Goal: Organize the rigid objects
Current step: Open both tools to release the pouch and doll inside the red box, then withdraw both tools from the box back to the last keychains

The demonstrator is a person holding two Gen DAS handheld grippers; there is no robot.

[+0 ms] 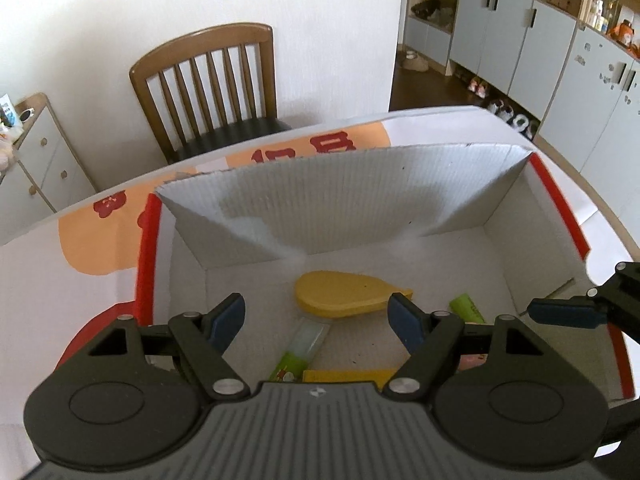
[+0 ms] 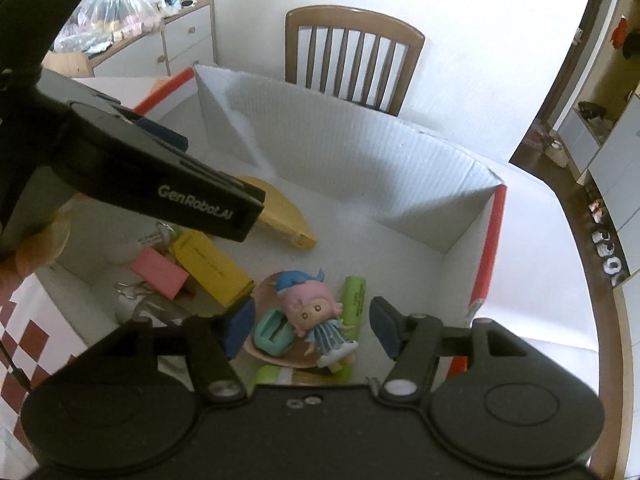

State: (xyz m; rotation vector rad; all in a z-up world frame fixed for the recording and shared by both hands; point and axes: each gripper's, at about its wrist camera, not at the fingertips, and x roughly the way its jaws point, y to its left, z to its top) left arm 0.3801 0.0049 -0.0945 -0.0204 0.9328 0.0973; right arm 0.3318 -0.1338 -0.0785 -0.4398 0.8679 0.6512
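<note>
A white cardboard box (image 1: 360,184) (image 2: 360,148) with red edges holds the objects. In the left wrist view a yellow wooden paddle (image 1: 348,294) lies on its floor, with a green tube (image 1: 466,308) to the right and a green-and-clear tube (image 1: 300,348) nearer. My left gripper (image 1: 316,322) hangs open above them, holding nothing. In the right wrist view a pink-haired doll (image 2: 316,316) lies on a round wooden disc (image 2: 264,286) beside a teal piece (image 2: 274,332). My right gripper (image 2: 312,326) is open over the doll, its pads clear of it. A yellow box (image 2: 212,264) and a pink block (image 2: 160,272) lie to the left.
A wooden chair (image 1: 216,80) (image 2: 352,60) stands behind the box. White cabinets (image 1: 520,40) line the far right, with shoes on the floor below. A low dresser (image 2: 176,44) at the left carries a plastic bag (image 2: 112,12). The left gripper's body (image 2: 160,176) overhangs the box's left side.
</note>
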